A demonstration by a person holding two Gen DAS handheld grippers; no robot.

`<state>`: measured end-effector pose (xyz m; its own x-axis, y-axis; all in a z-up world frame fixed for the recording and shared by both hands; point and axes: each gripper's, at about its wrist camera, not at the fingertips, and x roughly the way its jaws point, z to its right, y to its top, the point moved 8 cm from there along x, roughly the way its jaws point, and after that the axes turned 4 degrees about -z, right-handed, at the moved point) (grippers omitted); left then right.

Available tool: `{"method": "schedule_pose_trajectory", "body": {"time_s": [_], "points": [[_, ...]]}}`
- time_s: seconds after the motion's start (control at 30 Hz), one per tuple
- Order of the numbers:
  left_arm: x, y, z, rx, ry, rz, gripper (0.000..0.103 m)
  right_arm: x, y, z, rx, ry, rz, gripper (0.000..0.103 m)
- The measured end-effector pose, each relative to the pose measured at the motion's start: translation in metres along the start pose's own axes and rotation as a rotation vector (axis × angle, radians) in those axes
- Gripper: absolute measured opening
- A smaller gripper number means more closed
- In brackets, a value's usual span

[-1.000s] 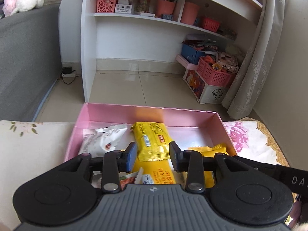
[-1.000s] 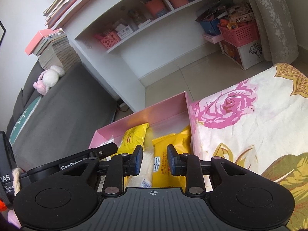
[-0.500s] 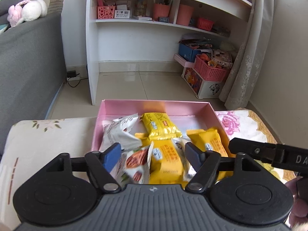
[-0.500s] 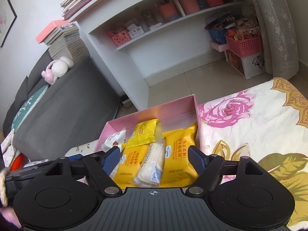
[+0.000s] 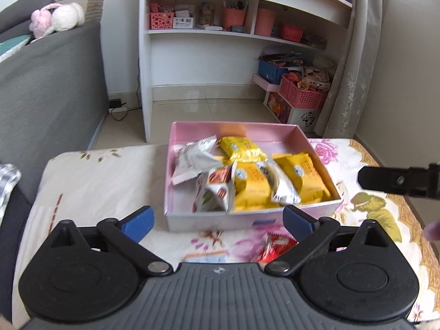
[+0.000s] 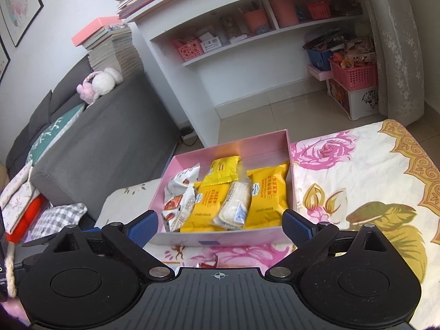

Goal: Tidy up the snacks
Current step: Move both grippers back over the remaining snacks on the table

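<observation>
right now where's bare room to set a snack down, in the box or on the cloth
Free: the pink box floor along its far wall, and the floral cloth left of the box. Crowded: the box's near half, where yellow packs and white packs overlap.

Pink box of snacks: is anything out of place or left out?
Inside the pink box the packets lie jumbled and overlapping. A red packet still sits outside on the floral cloth, just before the box's near wall, beside a blue-edged wrapper.

Glossy foil snack packs (image 5: 251, 181), cardboard box (image 5: 220, 220)
</observation>
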<state>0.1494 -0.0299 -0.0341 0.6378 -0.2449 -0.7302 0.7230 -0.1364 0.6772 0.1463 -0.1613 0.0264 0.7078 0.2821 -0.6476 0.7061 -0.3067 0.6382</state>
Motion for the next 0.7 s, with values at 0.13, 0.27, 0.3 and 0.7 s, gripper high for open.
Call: {"method": "schedule_pose_trajectory", "body": {"time_s": [0.13, 0.27, 0.3, 0.7], "points": [[-0.005, -0.020, -0.004, -0.008, 0.024, -0.024, 0.102, -0.007, -0.014, 0.000, 0.005, 0.011, -0.008, 0.099], [-0.008, -0.039, -0.009, -0.023, 0.021, -0.004, 0.102, -0.009, -0.034, 0.004, -0.036, 0.004, -0.003, 0.099], [-0.009, -0.043, -0.011, -0.025, 0.022, 0.014, 0.102, -0.009, -0.039, 0.005, -0.045, -0.003, 0.003, 0.100], [-0.007, -0.085, -0.019, 0.060, -0.065, -0.024, 0.102, -0.013, -0.075, 0.007, -0.242, -0.049, 0.031, 0.100]]}}
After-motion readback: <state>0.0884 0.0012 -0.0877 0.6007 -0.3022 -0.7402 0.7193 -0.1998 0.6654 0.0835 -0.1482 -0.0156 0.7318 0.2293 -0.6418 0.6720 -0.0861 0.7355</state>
